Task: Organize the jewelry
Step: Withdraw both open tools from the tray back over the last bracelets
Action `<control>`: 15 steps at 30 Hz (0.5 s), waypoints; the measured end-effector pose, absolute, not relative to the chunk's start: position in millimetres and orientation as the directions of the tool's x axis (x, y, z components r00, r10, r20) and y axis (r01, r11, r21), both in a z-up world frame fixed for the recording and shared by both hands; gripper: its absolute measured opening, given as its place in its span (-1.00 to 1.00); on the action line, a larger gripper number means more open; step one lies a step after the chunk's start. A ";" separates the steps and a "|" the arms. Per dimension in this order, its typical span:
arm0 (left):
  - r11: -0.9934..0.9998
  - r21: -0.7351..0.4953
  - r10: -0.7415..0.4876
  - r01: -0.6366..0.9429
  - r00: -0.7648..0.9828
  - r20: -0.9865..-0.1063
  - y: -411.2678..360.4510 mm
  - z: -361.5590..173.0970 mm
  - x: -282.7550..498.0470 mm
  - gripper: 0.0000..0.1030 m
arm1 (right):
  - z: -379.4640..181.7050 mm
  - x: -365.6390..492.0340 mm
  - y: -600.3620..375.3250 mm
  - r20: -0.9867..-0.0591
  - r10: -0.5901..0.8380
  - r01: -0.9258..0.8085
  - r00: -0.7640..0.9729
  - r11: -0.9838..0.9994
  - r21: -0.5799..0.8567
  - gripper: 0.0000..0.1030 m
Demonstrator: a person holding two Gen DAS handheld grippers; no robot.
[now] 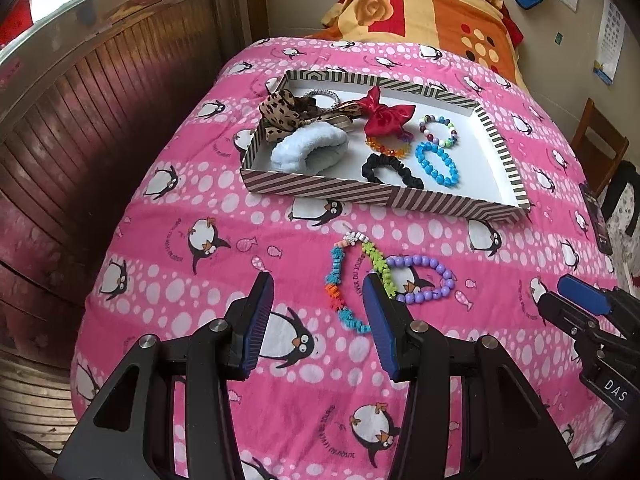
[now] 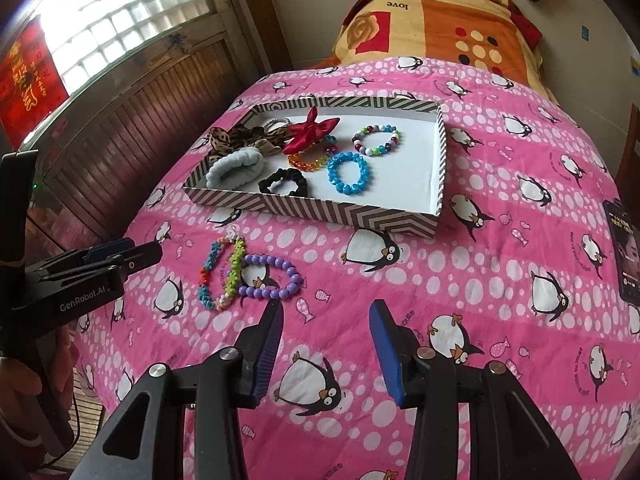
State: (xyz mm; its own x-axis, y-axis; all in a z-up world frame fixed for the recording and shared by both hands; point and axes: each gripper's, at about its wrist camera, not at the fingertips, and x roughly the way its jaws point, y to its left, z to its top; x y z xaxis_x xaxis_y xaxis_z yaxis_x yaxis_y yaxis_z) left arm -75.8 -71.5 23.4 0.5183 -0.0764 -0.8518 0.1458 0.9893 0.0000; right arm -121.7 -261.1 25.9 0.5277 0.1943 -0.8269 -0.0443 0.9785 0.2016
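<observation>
A pink bedspread [image 1: 192, 184] with penguins covers the bed. On it sits a striped tray [image 1: 360, 194] with a white floor. Inside the tray are a leopard bow [image 1: 280, 114], a red bow [image 1: 382, 114], a fluffy pale blue band [image 1: 308, 148], a black scrunchie [image 1: 390, 170], a blue bead bracelet [image 1: 436, 162], an orange bead bracelet [image 1: 386, 148] partly under the red bow, and a mixed-color bead bracelet [image 1: 438, 130].

Two bracelets lie on the bedspread, just in front of the tray. One is a colorful star bracelet [image 1: 348, 280]. The other is a purple bead bracelet [image 1: 426, 278]. They touch each other.

The left gripper [image 1: 318, 294] is wide apart and holds nothing. Its right finger covers part of the star bracelet. The right gripper [image 2: 326, 322] is also wide apart and holds nothing. It is near the purple bracelet.

The right view shows a bright window [image 2: 120, 28], a red sign [image 2: 28, 80] and a dark phone [image 2: 622, 256] on the bed's right side. The left view shows a wooden chair [image 1: 598, 148] and a calendar [image 1: 610, 36]. Both views show an orange blanket [image 1: 424, 12] at the far end.
</observation>
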 end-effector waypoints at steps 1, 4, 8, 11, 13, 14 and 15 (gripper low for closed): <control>0.989 0.000 -0.076 0.145 0.520 -0.851 -71.1 23.8 -76.4 -0.11 | 26.0 -121.9 -260.5 -0.827 0.196 -0.046 0.527 0.978 0.203 -0.17; 0.990 0.002 -0.074 0.144 0.522 -0.850 -70.4 24.3 -77.4 -0.11 | 25.7 -122.0 -258.9 -0.828 0.197 -0.049 0.526 0.978 0.201 -0.17; 0.989 0.003 -0.074 0.145 0.517 -0.853 -69.8 23.5 -78.2 -0.11 | 23.2 -120.9 -256.6 -0.833 0.195 -0.054 0.518 0.979 0.196 -0.17; 0.989 0.002 -0.074 0.146 0.514 -0.855 -68.4 22.0 -78.8 -0.11 | 21.3 -120.2 -255.5 -0.836 0.194 -0.053 0.513 0.979 0.195 -0.16; 0.989 0.004 -0.072 0.147 0.511 -0.857 -68.2 20.8 -78.8 -0.11 | 20.2 -119.3 -254.7 -0.837 0.195 -0.053 0.511 0.979 0.195 -0.16; 0.989 0.005 -0.072 0.147 0.509 -0.858 -67.6 20.2 -78.5 -0.11 | 19.8 -118.8 -254.4 -0.837 0.195 -0.054 0.510 0.979 0.196 -0.16; 0.989 0.005 -0.072 0.147 0.508 -0.858 -67.5 19.8 -78.3 -0.11 | 19.5 -118.2 -254.1 -0.838 0.196 -0.054 0.509 0.979 0.197 -0.16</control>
State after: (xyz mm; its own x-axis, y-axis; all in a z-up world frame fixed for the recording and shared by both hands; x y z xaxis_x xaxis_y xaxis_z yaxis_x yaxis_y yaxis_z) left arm -78.3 -67.5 19.8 0.5081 -0.0715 -0.8584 0.1469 0.9891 0.0045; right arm -118.2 -254.1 19.5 0.5095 0.1964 -0.8378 -0.0541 0.9790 0.1965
